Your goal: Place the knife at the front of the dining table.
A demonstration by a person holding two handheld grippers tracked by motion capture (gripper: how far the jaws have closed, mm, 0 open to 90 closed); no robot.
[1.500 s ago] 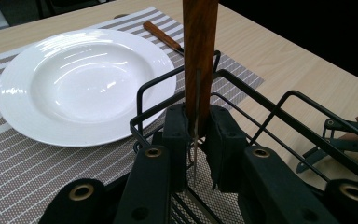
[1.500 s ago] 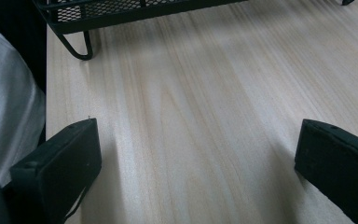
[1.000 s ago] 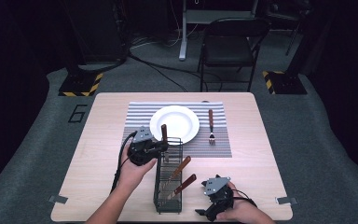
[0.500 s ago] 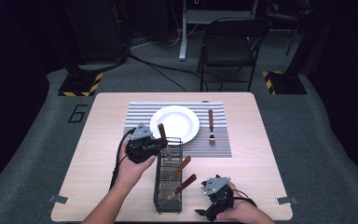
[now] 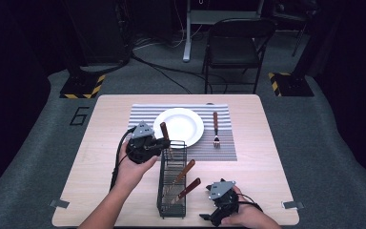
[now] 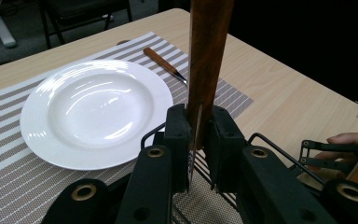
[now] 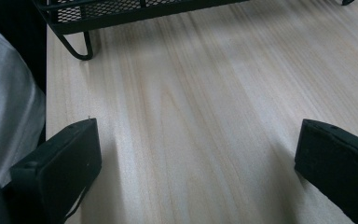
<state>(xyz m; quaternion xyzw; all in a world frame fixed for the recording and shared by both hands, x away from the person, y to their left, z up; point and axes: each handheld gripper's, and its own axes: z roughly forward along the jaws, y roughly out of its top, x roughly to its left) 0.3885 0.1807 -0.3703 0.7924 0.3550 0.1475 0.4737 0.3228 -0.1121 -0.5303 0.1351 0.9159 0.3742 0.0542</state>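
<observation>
My left gripper is shut on a wooden-handled utensil, held upright over the far end of the black wire rack. A thin metal blade shows between the jaws. Two more wooden-handled utensils lean in the rack. Beyond it, a white plate sits on a striped placemat, with a fork to its right. My right gripper rests open on the table near the front edge.
The rack's foot and mesh base lie just ahead of the right gripper. A folding chair stands beyond the table's far edge. Bare wood stretches right of the rack.
My left gripper has shifted slightly left and farther from me with the utensil in it. The right gripper has stayed put.
</observation>
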